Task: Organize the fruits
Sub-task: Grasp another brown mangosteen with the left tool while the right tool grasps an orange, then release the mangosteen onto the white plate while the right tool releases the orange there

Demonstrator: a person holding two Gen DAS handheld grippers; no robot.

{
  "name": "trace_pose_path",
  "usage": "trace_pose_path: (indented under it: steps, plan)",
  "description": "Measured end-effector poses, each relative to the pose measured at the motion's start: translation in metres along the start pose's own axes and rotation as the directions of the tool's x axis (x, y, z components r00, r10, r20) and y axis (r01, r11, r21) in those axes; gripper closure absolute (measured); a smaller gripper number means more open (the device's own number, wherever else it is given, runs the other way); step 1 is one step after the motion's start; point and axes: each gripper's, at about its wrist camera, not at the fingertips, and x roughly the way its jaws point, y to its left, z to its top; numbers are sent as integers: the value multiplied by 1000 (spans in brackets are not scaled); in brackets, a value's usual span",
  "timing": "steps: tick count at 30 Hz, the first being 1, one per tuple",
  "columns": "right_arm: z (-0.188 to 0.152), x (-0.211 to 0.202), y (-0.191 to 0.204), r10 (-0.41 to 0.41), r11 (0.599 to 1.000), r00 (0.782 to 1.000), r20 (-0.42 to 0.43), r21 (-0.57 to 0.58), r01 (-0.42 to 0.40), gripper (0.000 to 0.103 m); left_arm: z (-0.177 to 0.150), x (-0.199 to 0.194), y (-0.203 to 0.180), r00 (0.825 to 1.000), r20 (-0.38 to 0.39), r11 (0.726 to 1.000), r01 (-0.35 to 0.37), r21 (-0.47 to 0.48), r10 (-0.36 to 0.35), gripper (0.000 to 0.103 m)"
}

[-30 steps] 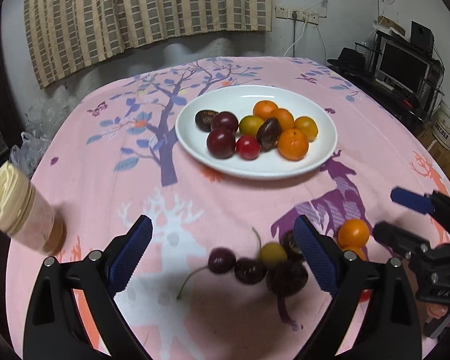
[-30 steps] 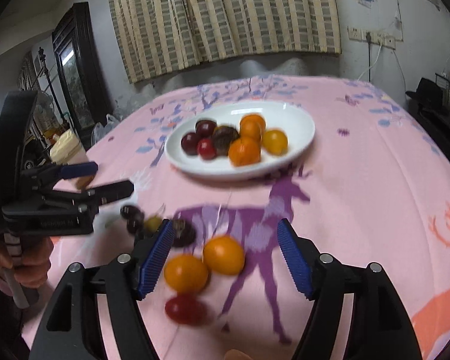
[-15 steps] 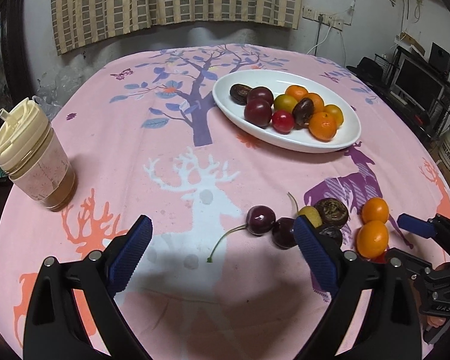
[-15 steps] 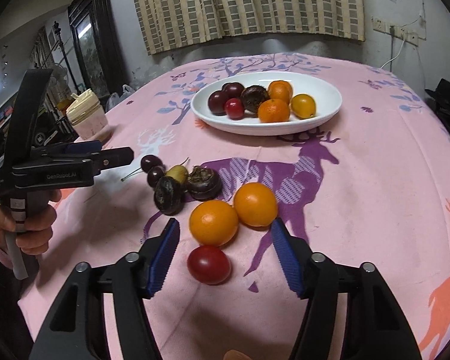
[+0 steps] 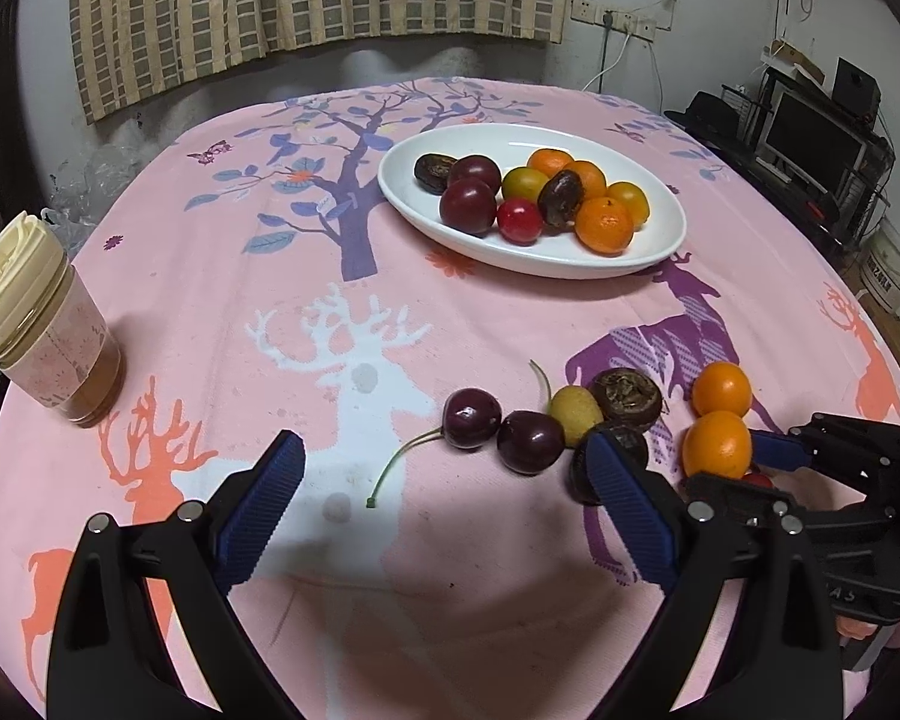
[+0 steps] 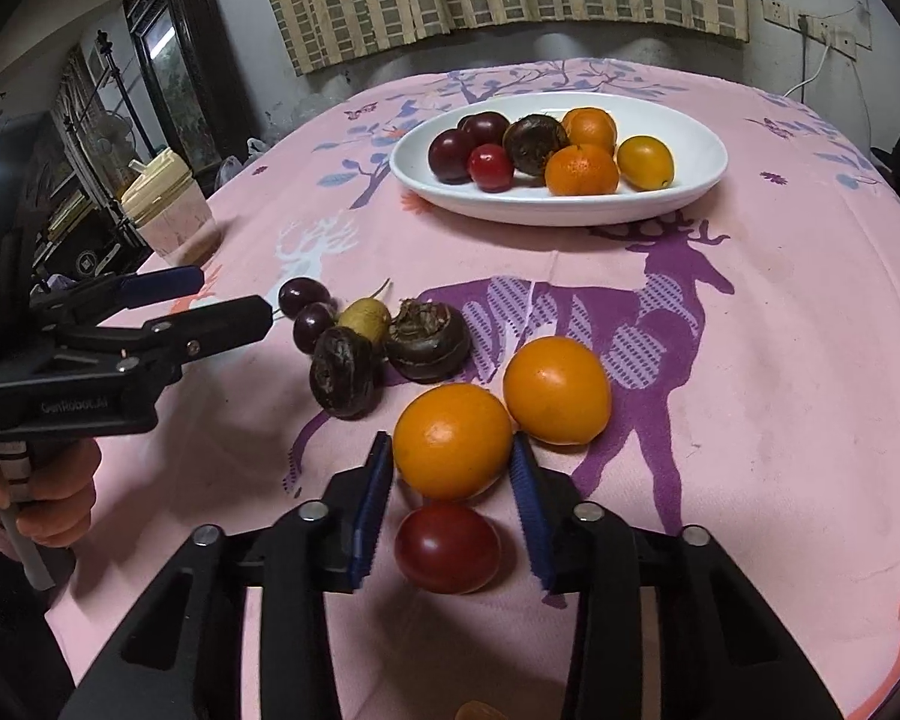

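Here, your right gripper (image 6: 450, 516) straddles the red fruit (image 6: 447, 547), fingers narrowed but not yet touching it.

That red fruit lies on the pink tablecloth (image 6: 750, 372) between your blue pads (image 6: 369, 516), with the near orange (image 6: 452, 441) just past the fingertips and touching a second orange (image 6: 557, 390) beyond. To the left of your fingers sit two dark wrinkled fruits (image 6: 343, 372), a yellow fruit (image 6: 364, 317) and two cherries (image 6: 303, 295). Farther ahead, the white plate (image 6: 690, 180) holds the sorted fruit. Your left gripper (image 5: 444, 516) hovers with fingers wide apart, empty, cherries just ahead of them; the lidded cup (image 5: 42, 324) stands well off to their left.
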Motion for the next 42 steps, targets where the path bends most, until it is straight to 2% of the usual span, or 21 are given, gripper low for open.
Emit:
trace_pose_path:
  steps: [3, 8, 10, 13, 15, 17, 20, 22, 24, 27, 30, 31, 35, 42]
  plan:
    - [0, -2, -2, 0, 1000, 1000, 13, 7, 0, 64, 0, 1, -1, 1000, -4, 1000, 2, 4, -2, 10]
    - [3, -23, -11, 47, 997, 993, 111, 52, -53, 64, -2, 3, -3, 1000, -19, 1000, 17, 10, -17, 10]
    - [3, -31, -18, 43, 995, 989, 142, 81, -55, 64, -3, 5, -5, 998, -34, 999, 46, 15, -46, 10]
    - [3, -33, -27, 25, 992, 989, 148, 121, -43, 64, -7, 9, -13, 988, -71, 990, 141, 28, -139, 10]
    - [3, -34, -30, 23, 989, 989, 147, 138, -43, 64, -10, 12, -21, 975, -98, 978, 205, 41, -200, 22]
    - [3, -35, -31, 22, 989, 989, 148, 143, -44, 64, -14, 16, -30, 970, -114, 973, 222, 67, -214, 32]
    - [3, -37, -29, 24, 989, 988, 155, 138, -46, 64, -17, 25, -41, 968, -136, 971, 222, 90, -208, 46]
    - [3, -39, -28, 27, 990, 987, 161, 133, -49, 64, -17, 28, -45, 971, -134, 972, 211, 100, -196, 47]
    - [3, -40, -27, 33, 990, 986, 163, 130, -55, 64, -15, 31, -51, 975, -129, 973, 199, 117, -184, 53]
    - [3, -41, -26, 38, 990, 986, 163, 127, -59, 64, -12, 35, -57, 981, -118, 977, 170, 125, -155, 54]
    - [2, -42, -25, 38, 991, 985, 167, 123, -59, 64, -10, 37, -63, 986, -105, 980, 140, 143, -126, 67]
    - [3, -42, -24, 35, 991, 985, 168, 120, -56, 64, -10, 37, -64, 987, -102, 979, 138, 149, -124, 69]
    - [3, -42, -25, 35, 991, 985, 169, 123, -56, 64, -10, 36, -68, 991, -91, 979, 118, 169, -103, 69]
    - [2, -43, -26, 23, 992, 985, 173, 121, -44, 64, -12, 26, -65, 990, -85, 979, 122, 166, -109, 69]
